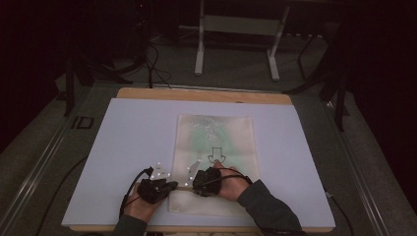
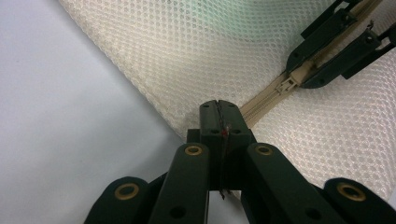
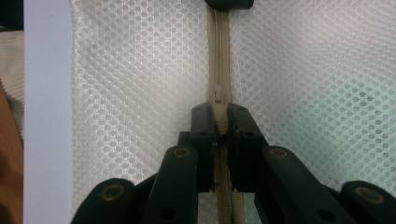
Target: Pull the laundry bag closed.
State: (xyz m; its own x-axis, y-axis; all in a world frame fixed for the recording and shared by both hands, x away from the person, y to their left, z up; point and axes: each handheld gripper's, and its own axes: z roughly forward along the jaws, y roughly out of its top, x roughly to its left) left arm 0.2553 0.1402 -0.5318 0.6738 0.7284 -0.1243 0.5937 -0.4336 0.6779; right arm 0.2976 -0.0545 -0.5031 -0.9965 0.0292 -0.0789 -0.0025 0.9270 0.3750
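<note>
- Flat on the white board [image 1: 128, 147] that covers the bench lies a cream mesh bag [image 1: 216, 132], its long side running away from the person, with something green showing faintly through the weave in its far half.
- A beige zipper [image 3: 219, 60] runs across the bag near its near end, and both grippers meet along it.
- At the bag's near left edge sits the left gripper [image 2: 218, 108], where the zipper tape ends beside the bare board; its jaws are pressed tight together with no gap, and a thin sliver of the bag's edge looks caught between them, though I cannot tell how much.
- Just beside it, the right gripper [image 3: 219, 119] sits over the zipper line a little farther in from that edge.
- Its jaws stand close on either side of the zipper tape, clamping it just behind the small slider tab [image 3: 218, 94].
- From the left gripper view, the right gripper's black jaws [image 2: 327, 60] straddle the same tape at the upper right, the slider [image 2: 286, 85] just at their tips.
- From above, the two hands rest side by side at the near edge of the board, a dark sleeve [image 1: 268, 206] on the right forearm.
</note>
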